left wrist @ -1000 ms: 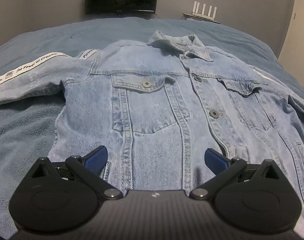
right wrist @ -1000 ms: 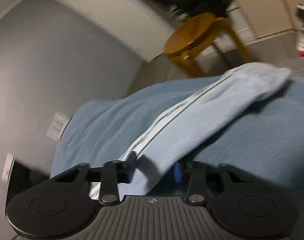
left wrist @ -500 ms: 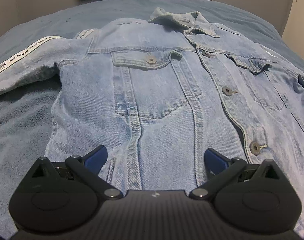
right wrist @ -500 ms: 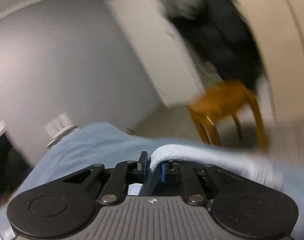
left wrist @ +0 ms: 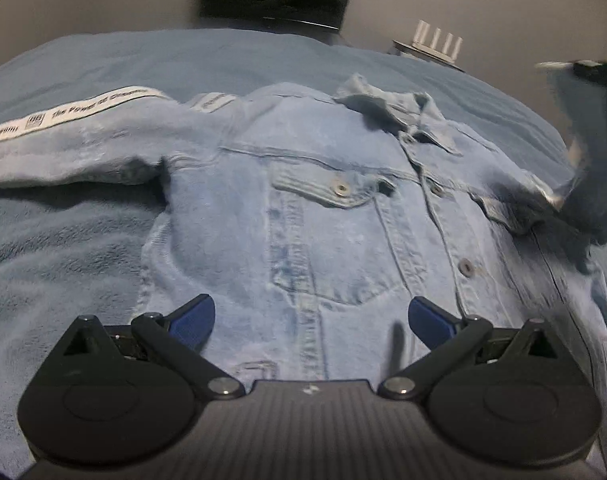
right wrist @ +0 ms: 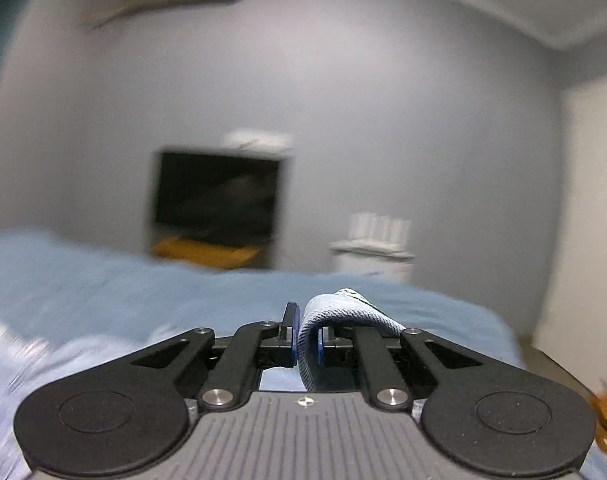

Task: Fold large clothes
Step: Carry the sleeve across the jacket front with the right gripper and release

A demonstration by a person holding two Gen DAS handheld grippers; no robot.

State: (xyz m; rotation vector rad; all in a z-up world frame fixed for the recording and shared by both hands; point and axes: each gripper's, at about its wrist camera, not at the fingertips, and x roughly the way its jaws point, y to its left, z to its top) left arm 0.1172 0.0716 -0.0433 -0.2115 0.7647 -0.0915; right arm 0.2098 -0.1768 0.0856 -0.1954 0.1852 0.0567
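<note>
Blue bedspread (left wrist: 63, 240) carries the denim jacket (left wrist: 323, 220), spread front-up and buttoned, collar toward the far wall. Left wrist view: left gripper (left wrist: 309, 320) over the jacket's hem, jaws wide apart, nothing between; 1 sleeve flat left of the jacket, the other lifted at its right. Right wrist view: right gripper (right wrist: 306, 344) clamped on the sleeve cuff (right wrist: 343, 308). Judgement: 1st fold only begun, 0 folds laid.

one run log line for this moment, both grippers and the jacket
left gripper: open over jacket hem | right gripper: shut on sleeve, lifted | jacket: flat, buttoned on bed
</note>
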